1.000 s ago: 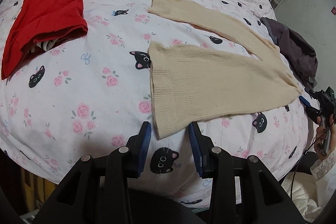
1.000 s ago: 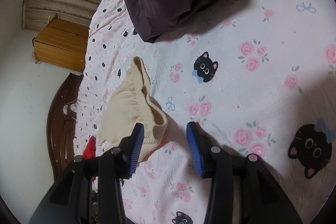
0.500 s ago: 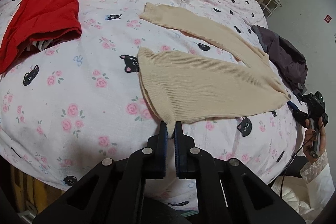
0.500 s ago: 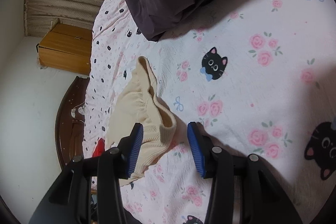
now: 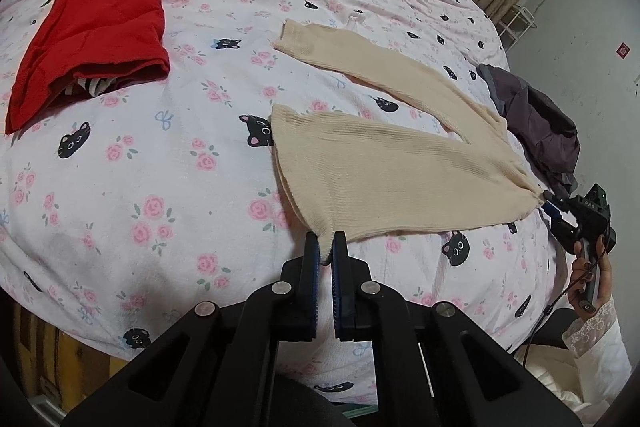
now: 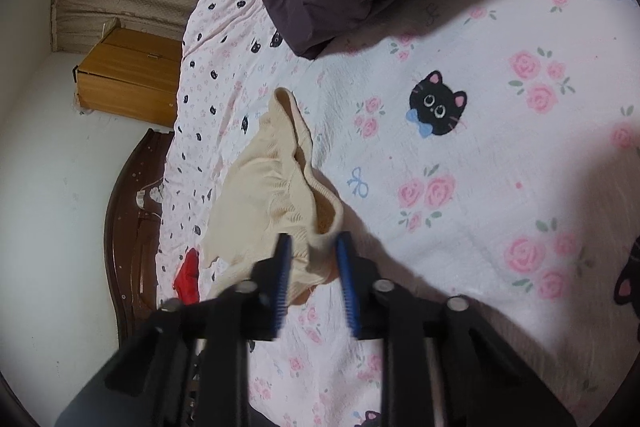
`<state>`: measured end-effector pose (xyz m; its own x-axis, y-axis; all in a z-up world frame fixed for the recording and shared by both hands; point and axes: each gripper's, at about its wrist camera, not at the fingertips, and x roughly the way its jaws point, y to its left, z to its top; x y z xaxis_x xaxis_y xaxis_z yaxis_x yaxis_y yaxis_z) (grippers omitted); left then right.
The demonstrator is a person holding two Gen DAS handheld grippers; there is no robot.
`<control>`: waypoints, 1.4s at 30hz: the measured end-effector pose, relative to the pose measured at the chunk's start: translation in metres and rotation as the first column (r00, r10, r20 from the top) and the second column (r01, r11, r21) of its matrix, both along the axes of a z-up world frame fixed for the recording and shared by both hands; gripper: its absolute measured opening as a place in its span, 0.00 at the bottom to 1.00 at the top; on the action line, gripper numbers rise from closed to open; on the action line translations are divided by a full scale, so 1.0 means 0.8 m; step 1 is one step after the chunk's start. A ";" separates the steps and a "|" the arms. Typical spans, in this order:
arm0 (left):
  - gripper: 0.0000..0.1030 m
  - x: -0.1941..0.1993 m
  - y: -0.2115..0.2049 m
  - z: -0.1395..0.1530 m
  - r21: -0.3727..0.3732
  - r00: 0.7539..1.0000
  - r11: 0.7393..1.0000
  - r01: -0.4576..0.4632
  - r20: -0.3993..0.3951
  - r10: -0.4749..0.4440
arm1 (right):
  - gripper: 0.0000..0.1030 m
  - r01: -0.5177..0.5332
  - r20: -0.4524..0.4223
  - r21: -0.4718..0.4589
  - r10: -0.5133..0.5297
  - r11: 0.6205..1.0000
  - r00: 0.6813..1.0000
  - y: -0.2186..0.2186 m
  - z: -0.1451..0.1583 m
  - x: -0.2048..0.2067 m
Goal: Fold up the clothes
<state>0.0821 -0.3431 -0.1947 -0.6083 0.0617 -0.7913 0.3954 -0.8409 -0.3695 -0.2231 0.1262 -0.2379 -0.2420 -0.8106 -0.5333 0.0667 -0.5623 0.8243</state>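
Observation:
A cream ribbed sweater (image 5: pixel 400 179) lies flat on the bed, one sleeve stretched toward the far left. My left gripper (image 5: pixel 326 251) is shut on the near corner of its hem. In the right wrist view the sweater's other end (image 6: pixel 264 195) is bunched, and my right gripper (image 6: pixel 314 251) has its jaws closing with the thick rim of the fabric between the blue pads. From the left wrist view, that right gripper (image 5: pixel 554 209) sits at the sweater's pointed right end, held by a hand (image 5: pixel 588 267).
A folded red garment (image 5: pixel 96 35) lies at the far left over something striped. A dark purple garment (image 5: pixel 540 123) is heaped just beyond the sweater's right end. The cat-and-rose sheet (image 5: pixel 140 167) covers the bed. A wooden cabinet (image 6: pixel 128 75) and dark headboard (image 6: pixel 128 219) stand past the bed.
The left jaws went from open around the hem corner to shut on it. The right jaws narrowed around the sweater's bunched edge. Neither hand moved much.

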 end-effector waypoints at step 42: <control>0.04 -0.009 -0.055 0.079 0.041 0.979 0.990 -0.136 -0.149 0.140 | 0.08 -0.003 -0.018 -0.061 0.002 0.998 1.000 0.012 0.044 0.004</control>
<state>0.0751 -0.3872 -0.1313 -0.7252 -0.0088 -0.6885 0.4444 -0.7697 -0.4583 -0.2202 0.1362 -0.2031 -0.2490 -0.8422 -0.4783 0.0834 -0.5106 0.8558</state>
